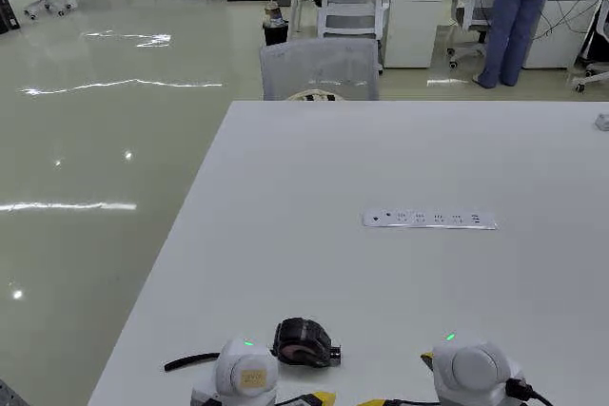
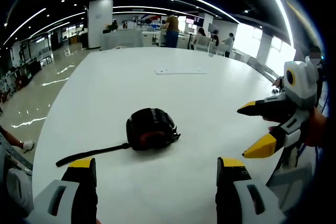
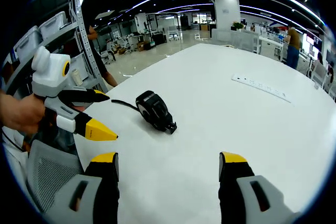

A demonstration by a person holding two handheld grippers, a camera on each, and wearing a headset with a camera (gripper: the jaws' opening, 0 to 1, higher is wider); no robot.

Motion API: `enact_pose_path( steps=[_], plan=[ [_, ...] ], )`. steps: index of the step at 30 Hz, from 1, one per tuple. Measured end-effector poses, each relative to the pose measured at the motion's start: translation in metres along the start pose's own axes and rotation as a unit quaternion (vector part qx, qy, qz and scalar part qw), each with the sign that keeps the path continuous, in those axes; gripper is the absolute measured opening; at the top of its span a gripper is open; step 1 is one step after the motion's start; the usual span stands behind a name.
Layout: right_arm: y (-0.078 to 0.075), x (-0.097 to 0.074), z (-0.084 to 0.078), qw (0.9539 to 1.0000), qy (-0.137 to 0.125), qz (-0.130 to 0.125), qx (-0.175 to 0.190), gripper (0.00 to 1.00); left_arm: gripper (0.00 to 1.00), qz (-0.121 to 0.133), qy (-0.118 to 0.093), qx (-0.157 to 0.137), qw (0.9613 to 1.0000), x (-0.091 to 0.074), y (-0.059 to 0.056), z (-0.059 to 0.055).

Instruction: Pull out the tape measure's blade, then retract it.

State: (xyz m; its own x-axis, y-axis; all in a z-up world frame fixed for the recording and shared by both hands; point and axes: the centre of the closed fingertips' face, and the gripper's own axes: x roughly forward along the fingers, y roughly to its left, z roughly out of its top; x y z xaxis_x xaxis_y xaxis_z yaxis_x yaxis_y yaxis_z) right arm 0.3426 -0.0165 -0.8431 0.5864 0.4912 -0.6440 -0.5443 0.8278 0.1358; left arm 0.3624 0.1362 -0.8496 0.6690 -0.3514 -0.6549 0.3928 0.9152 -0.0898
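A shelf rack stands at the far left of the right gripper view. It holds grey bins, and what is in them cannot be seen. A glossy floor lies left of a white table.

In the head view both grippers sit at the table's near edge. The bottom of the frame cuts them off, leaving their rounded white tops and a hint of yellow tip.

The left gripper shows its yellow-tipped jaws in its own view, spread wide and holding nothing. Just ahead of them lies the tape measure, a black case resting on the table near the near-left corner. It touches neither gripper. A black strap trails from the case leftward toward the table edge. A small tab juts from the case's right end, too small to make out further.

The right gripper also has its jaws spread wide and empty, with the tape measure ahead and a little to the left.

A white power strip lies flat at mid-table, well apart from the tape measure. Beyond the far edge, a grey chair is partly hidden by the table. At far right a person stands at a desk, cut off above the waist.
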Motion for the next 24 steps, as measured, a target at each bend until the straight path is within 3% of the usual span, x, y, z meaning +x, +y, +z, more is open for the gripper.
enact_pose_path(
  steps=[24],
  plan=[
    [0.011, -0.05, -0.002, 0.9987, -0.029, -0.022, 0.036, 0.86, 0.93, 0.0, -0.014, 0.004, 0.9999, -0.04, 0.004, -0.005]
  ],
)
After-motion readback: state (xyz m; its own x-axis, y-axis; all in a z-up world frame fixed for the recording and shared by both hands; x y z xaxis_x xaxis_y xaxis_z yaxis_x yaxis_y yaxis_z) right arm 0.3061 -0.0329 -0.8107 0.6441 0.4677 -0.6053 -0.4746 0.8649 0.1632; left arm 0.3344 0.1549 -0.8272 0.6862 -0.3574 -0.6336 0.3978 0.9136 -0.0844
